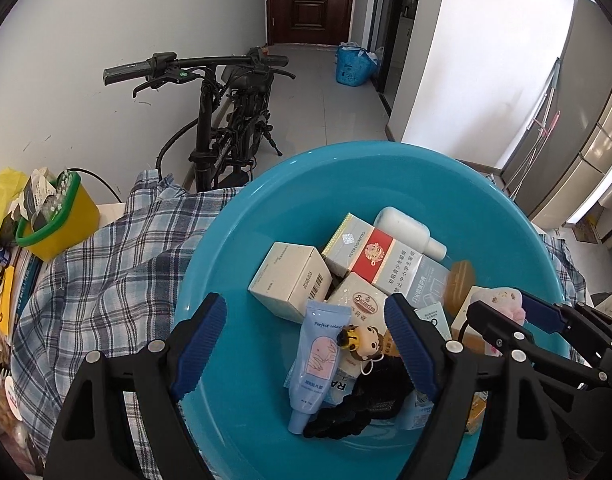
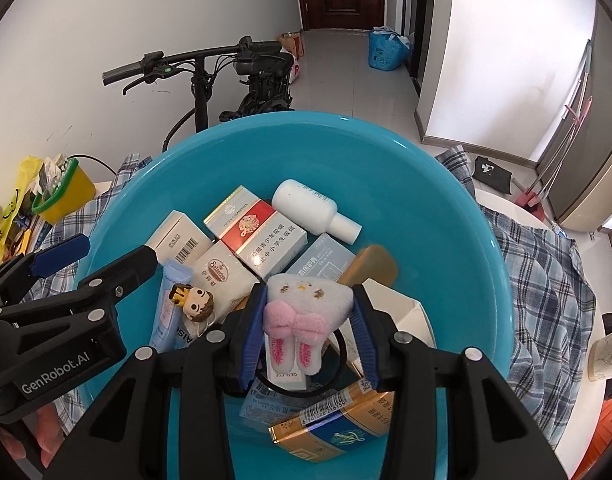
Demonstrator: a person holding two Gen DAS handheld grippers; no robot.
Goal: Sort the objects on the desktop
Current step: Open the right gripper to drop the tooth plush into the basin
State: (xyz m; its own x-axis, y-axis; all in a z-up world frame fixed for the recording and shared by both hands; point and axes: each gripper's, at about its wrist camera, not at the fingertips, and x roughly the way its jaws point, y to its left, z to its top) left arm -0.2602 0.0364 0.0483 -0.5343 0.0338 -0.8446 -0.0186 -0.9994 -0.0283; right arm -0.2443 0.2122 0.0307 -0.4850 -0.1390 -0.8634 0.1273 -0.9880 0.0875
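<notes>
A blue basin [image 1: 265, 208] [image 2: 446, 200] holds mixed items: a red-and-white cigarette box [image 1: 370, 256] [image 2: 257, 228], a white bottle [image 1: 406, 228] [image 2: 310, 204], a cream box [image 1: 289, 280], a light-blue tube [image 1: 314, 360] and a small doll figure [image 1: 366, 344] [image 2: 193, 300]. My left gripper [image 1: 306, 316] [image 2: 105, 256] hangs open over the tube and doll, holding nothing. My right gripper [image 2: 310, 308] [image 1: 506, 312] is shut on a white plush toy with a pink bow [image 2: 306, 296] [image 1: 502, 300], just above the basin's contents.
The basin rests on a blue plaid cloth [image 1: 105, 280] [image 2: 546, 272]. A yellow bin with a green rim [image 1: 57, 216] [image 2: 65, 192] stands at the left among clutter. A gold box [image 2: 338, 420] lies at the basin's near side. A black bicycle [image 1: 225, 120] stands behind.
</notes>
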